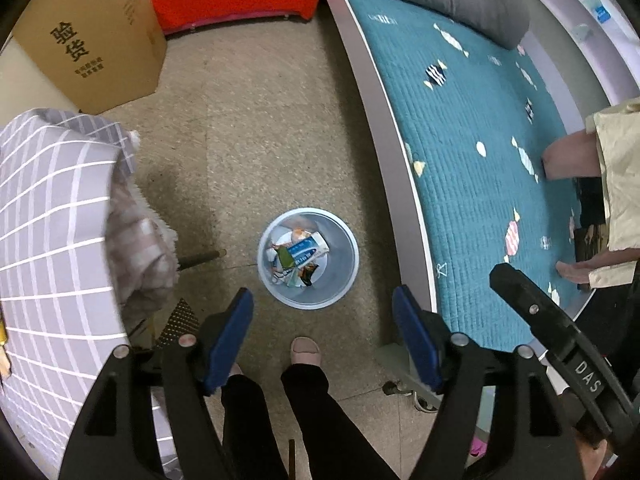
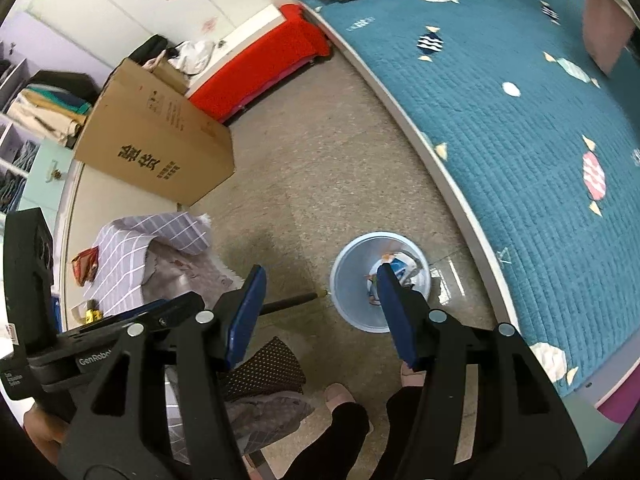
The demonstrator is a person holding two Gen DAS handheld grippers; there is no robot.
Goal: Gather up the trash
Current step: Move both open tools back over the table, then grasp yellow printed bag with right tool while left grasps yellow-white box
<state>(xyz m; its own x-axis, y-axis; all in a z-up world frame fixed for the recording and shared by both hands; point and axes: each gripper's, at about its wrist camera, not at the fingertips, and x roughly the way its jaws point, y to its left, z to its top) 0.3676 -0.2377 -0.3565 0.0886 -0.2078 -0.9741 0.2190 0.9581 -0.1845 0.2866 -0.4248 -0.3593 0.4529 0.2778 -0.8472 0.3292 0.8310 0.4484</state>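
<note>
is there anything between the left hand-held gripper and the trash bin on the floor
Nothing visible. In the left wrist view the left hand-held gripper hangs open and empty above the pale blue trash bin, with only bare floor between them. The bin's mouth is uncovered, with wrappers already inside.

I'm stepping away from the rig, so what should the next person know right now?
Left gripper: open, nothing between the fingers, above the floor near the bin.
Right gripper: open, empty.
Bin: pale blue, upright on the floor beside the bed, already holding wrappers and a white-and-blue packet.
Left: a crumpled white paper lies on the bed's near corner; a reddish wrapper sits on the checked cloth. Probably collect those next.
</note>
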